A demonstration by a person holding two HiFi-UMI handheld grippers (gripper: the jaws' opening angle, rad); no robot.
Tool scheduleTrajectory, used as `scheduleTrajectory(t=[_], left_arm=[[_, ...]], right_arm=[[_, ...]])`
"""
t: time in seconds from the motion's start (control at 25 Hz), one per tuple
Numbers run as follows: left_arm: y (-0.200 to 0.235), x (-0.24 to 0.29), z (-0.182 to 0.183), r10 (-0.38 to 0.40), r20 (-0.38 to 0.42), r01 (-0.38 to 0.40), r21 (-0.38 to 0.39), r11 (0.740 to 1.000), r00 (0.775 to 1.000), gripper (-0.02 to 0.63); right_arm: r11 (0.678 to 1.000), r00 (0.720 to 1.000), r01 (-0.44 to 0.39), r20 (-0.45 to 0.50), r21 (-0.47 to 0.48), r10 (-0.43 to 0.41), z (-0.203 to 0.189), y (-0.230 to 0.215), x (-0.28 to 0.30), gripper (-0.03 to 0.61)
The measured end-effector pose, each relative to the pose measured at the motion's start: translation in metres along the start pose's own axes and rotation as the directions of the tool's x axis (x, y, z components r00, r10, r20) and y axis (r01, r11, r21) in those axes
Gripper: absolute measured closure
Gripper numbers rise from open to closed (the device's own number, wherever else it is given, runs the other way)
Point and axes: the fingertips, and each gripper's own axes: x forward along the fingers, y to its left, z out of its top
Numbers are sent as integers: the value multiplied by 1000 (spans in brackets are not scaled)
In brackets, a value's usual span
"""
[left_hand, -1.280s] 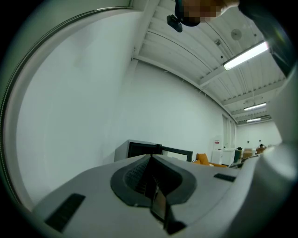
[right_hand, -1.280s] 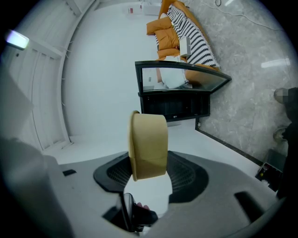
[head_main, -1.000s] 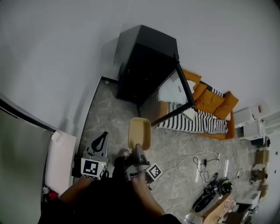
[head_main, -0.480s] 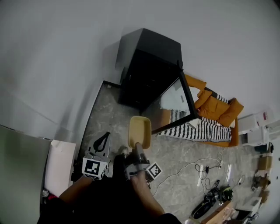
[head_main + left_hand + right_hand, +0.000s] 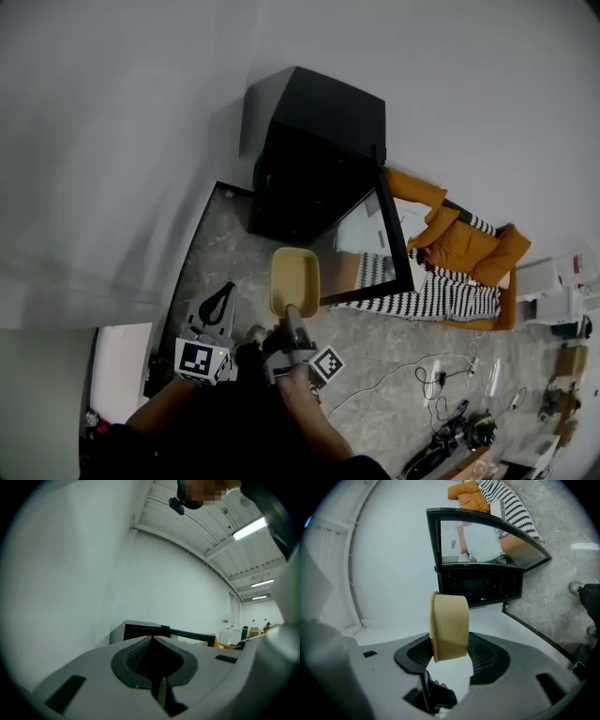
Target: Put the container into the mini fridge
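Observation:
The yellow container (image 5: 294, 279) is a tub held out in front of the person by one end, with my right gripper (image 5: 292, 315) shut on it. In the right gripper view the container (image 5: 449, 625) stands on edge between the pads (image 5: 486, 656) of my right gripper (image 5: 451, 656). Straight ahead is the black mini fridge (image 5: 314, 159), its dark inside (image 5: 480, 585) facing me. Its glass door (image 5: 375, 246) is swung open to the right and also appears in the right gripper view (image 5: 487, 541). My left gripper (image 5: 217, 306) hangs to the left, shut and empty, its tips (image 5: 151, 640) together.
Orange cushions (image 5: 464, 239) and a striped cloth (image 5: 436, 298) lie on the floor right of the fridge door. Cables (image 5: 436, 380) and small gear are scattered at the lower right. A white wall runs behind and left of the fridge, with a dark floor edge (image 5: 192, 248).
The view has shifted, and the fridge and its door now sit slightly closer to the container. The right gripper keeps its hold; the left gripper stays shut at the left.

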Motion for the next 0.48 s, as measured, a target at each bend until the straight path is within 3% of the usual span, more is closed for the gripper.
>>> scheduleTrajectory(t=[0.48], left_arm=[[-31,82,6,33,-27,-33,-10,999,999,609]], right_arm=[[1000,999,21,-25,-3,-21,80,4,45,368]])
